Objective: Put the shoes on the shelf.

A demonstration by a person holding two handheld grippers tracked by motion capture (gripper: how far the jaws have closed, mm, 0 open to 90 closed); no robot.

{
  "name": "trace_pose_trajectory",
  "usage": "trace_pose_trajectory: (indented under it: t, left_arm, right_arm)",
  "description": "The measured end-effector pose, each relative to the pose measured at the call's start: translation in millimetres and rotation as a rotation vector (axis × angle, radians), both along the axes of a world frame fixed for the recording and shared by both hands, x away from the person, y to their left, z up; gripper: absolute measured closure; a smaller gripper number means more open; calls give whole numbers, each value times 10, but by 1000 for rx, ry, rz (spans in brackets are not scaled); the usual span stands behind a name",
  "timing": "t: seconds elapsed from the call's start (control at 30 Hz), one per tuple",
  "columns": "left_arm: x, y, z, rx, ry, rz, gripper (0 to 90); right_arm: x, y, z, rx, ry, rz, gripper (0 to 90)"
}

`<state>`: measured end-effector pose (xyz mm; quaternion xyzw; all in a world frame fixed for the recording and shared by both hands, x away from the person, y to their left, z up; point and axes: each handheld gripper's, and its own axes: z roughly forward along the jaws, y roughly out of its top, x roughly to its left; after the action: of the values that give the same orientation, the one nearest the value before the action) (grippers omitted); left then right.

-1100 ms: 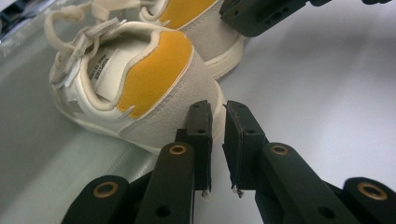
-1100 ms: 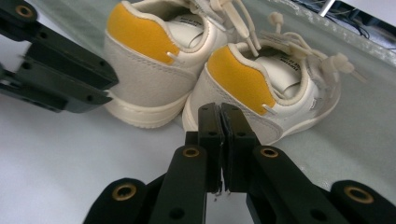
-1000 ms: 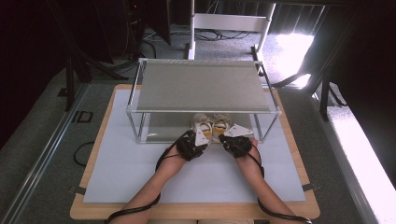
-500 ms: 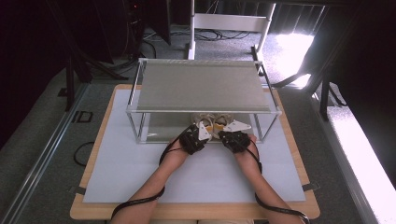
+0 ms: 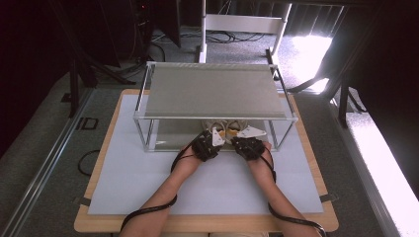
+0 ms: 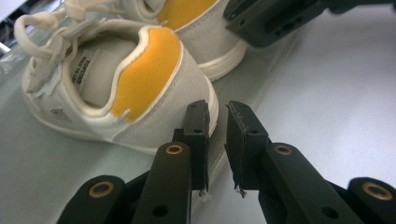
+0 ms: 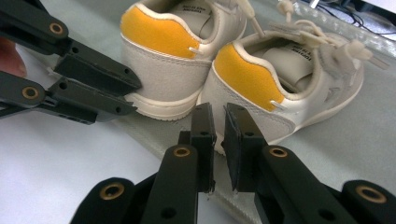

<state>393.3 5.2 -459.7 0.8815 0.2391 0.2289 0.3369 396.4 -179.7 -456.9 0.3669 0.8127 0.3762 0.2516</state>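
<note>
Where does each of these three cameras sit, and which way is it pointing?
High view: above the person's side, looking forward and down at the rack; both forearms show.
Left gripper view: on the left gripper, facing the left shoe.
Right gripper view: on the right gripper, facing the right shoe.
Both gripper views share the shoes.

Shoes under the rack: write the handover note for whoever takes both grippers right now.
Left gripper: jaws have just been opening, now a narrow gap with nothing between them, just behind the heel of the left shoe.
Right gripper: the same, behind the heel of the right shoe.
Shoes: upright, side by side on the lower shelf of the rack, heels toward the person.
Done: the pair looks placed.
Left: probably only drawing both grippers back.
</note>
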Motion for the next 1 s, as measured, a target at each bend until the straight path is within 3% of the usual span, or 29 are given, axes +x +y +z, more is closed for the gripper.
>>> trace_pose_trajectory:
  t: [0.1, 0.2, 0.3, 0.37, 0.43, 0.5, 0.6, 0.8, 0.9, 1.0]
  left_arm:
    - [-57, 39, 8, -34, 5, 7, 735]
    - [-111, 65, 33, -73, 56, 15, 674]
    - [-171, 92, 74, -88, 67, 56, 557]
    - [-205, 131, 102, -116, 83, 65, 546]
    - [-246, 165, 119, -130, 86, 74, 469]
    - [-288, 207, 128, -165, 96, 63, 454]
    - [-349, 260, 127, -171, 98, 71, 374]
    - [-465, 352, 107, -200, 112, 45, 264]
    - [-510, 404, 85, -202, 101, 57, 200]
    - [-528, 481, 61, -215, 107, 70, 147]
  right_arm:
    - [-54, -17, 14, 16, -6, 6, 799]
    - [-107, -32, 26, 31, -4, 20, 751]
    - [-166, -51, 32, 49, 3, 31, 648]
    - [-203, -67, 31, 28, 3, 29, 579]
    - [-237, -107, 28, 53, 12, 29, 545]
    - [-274, -148, 26, 75, 24, 14, 511]
    - [-333, -199, 22, 105, 27, 8, 468]
    - [-475, -239, -6, 96, 12, 39, 332]
    - [-534, -240, -21, 89, 14, 41, 219]
    - [-581, -259, -43, 92, 2, 45, 180]
